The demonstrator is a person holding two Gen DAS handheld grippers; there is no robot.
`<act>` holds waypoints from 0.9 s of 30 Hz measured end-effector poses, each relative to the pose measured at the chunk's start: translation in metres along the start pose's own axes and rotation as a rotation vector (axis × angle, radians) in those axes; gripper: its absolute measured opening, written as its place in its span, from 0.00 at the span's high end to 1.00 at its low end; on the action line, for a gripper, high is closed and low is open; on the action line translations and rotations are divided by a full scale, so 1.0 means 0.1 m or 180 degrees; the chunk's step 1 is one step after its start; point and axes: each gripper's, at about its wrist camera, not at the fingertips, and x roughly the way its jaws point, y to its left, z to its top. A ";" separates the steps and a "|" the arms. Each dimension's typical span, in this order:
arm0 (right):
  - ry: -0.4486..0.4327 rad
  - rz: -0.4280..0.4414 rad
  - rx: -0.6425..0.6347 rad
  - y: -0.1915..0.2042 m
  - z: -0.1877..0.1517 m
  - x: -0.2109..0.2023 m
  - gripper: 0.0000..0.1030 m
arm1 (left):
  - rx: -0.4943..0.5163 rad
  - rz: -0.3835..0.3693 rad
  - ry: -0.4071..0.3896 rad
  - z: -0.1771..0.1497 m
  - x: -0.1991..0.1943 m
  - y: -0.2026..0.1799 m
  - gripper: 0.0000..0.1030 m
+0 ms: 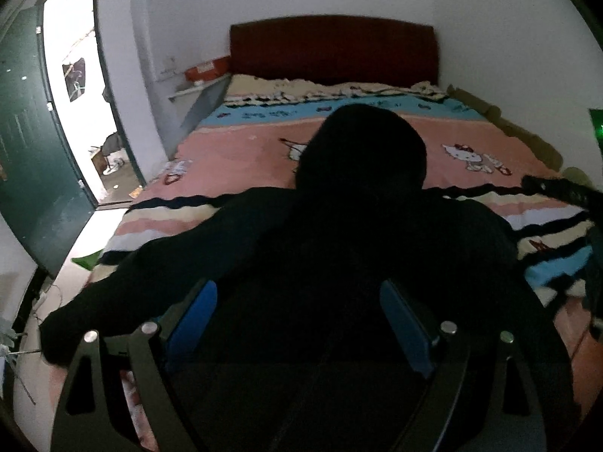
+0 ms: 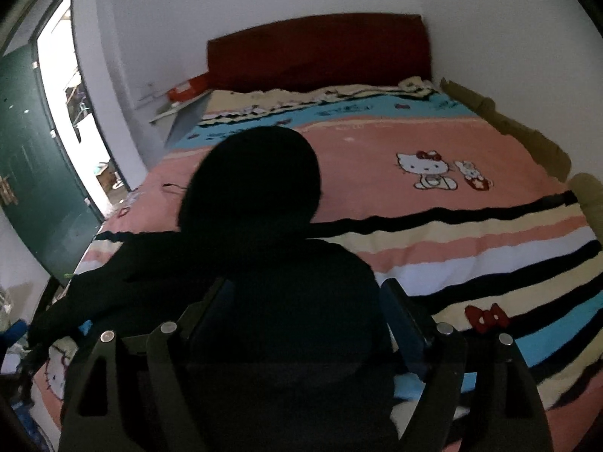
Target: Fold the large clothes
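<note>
A: Where is the hoodie (image 1: pixel 339 263) lying?

B: It is lying flat on the bed (image 1: pixel 233 143), hood (image 1: pixel 361 150) pointing at the headboard (image 1: pixel 331 49), long axis running hem to hood, sleeve (image 1: pixel 124 286) reaching toward the door (image 1: pixel 34 158).

A: And the grippers?

B: Left gripper (image 1: pixel 297 320) and right gripper (image 2: pixel 305 320) are both hovering near the hem, jaws standing apart, gripping nothing.

A: What is risking trouble?

B: I judge black cloth in dim light is hiding edges; a pinch might be catching the bedsheet (image 2: pixel 471 241) or only one layer.

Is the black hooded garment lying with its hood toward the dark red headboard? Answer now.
Yes, the black hooded garment lies spread on the bed with its hood toward the dark red headboard.
</note>
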 end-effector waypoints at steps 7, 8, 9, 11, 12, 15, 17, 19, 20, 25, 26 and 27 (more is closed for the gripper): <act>0.0232 -0.0019 0.0045 -0.14 -0.17 0.80 0.23 | 0.0090 0.0079 0.0234 0.11 0.97 -0.27 0.14; 0.0269 -0.0012 0.0057 -0.15 -0.21 0.87 0.23 | 0.0071 0.0095 0.0277 0.10 1.11 -0.27 0.14; 0.0312 -0.0003 0.0069 -0.16 -0.26 0.96 0.23 | 0.0053 0.0110 0.0297 0.08 1.18 -0.26 0.14; 0.0390 -0.0018 0.0087 -0.19 -0.37 1.11 0.23 | -0.0001 0.0151 0.0406 0.01 1.39 -0.20 0.14; 0.0422 -0.0030 0.0090 -0.20 -0.42 1.18 0.23 | -0.0023 0.0156 0.0466 -0.03 1.46 -0.18 0.14; 0.0474 0.0009 0.0143 -0.26 -0.49 1.29 0.21 | -0.0209 0.0078 0.0672 -0.17 1.68 -0.06 0.14; 0.0507 0.0026 0.0150 -0.28 -0.51 1.33 0.19 | -0.0422 -0.0031 0.0730 -0.19 1.72 0.08 0.14; 0.0542 0.0012 0.0120 -0.30 -0.53 1.34 0.19 | -0.0459 -0.0002 0.0735 -0.19 1.69 0.17 0.14; 0.0550 -0.0010 0.0105 -0.31 -0.52 1.33 0.19 | -0.0444 0.0070 0.0712 -0.18 1.66 0.22 0.14; 0.0572 -0.0260 0.0069 -0.48 -0.48 1.18 0.19 | -0.0299 0.0425 0.0487 -0.06 1.37 0.35 0.14; 0.0551 -0.0273 0.0061 -0.49 -0.45 1.14 0.19 | -0.0254 0.0441 0.0409 -0.01 1.30 0.32 0.14; 0.0514 -0.0274 0.0037 -0.47 -0.42 1.09 0.19 | -0.0222 0.0410 0.0359 0.04 1.25 0.28 0.14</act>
